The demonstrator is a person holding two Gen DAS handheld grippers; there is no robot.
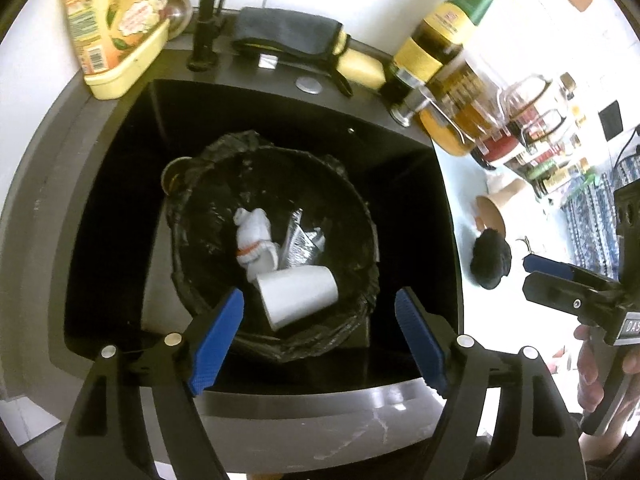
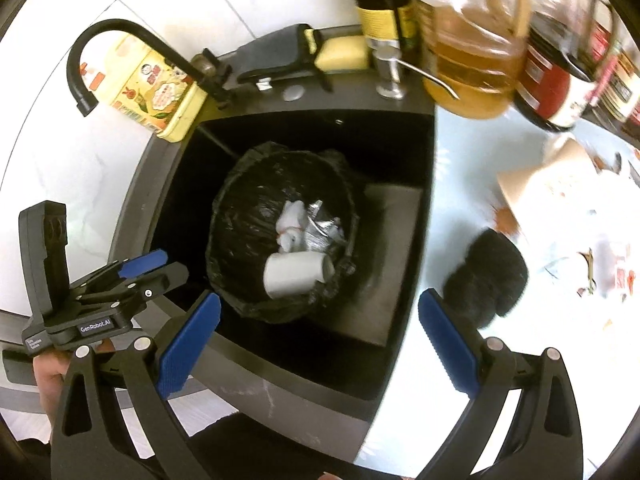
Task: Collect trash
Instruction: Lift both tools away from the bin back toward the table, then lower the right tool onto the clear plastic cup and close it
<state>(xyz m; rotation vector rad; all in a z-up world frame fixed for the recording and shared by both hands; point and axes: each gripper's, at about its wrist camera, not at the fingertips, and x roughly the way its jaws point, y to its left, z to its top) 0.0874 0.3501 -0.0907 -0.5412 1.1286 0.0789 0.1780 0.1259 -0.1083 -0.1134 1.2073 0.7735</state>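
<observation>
White cup (image 1: pixel 296 294) lies on its side in the lined bin (image 1: pixel 360 216) at frame center, just above the released left gripper (image 1: pixel 320 340), long axis near-horizontal, mouth lower-left; right gripper (image 2: pixel 320 344) also released.

Home kitchen. Landmark: black sink (image 1: pixel 120 208) set in a dark surround. Behind its back rim: black faucet (image 1: pixel 208 12), yellow dish-soap bottle (image 1: pixel 116 24), folded grey cloth (image 1: pixel 288 36), yellow sponge (image 1: pixel 360 68). At its back right corner: sauce bottle (image 1: pixel 448 28), cooking-oil jug (image 2: pixel 472 52), more condiment jars. Right of the sink: pale surface (image 2: pixel 452 216) with a black scrubber (image 2: pixel 484 276). Bag-lined bin (image 2: pixel 236 248) sits inside the sink.
</observation>
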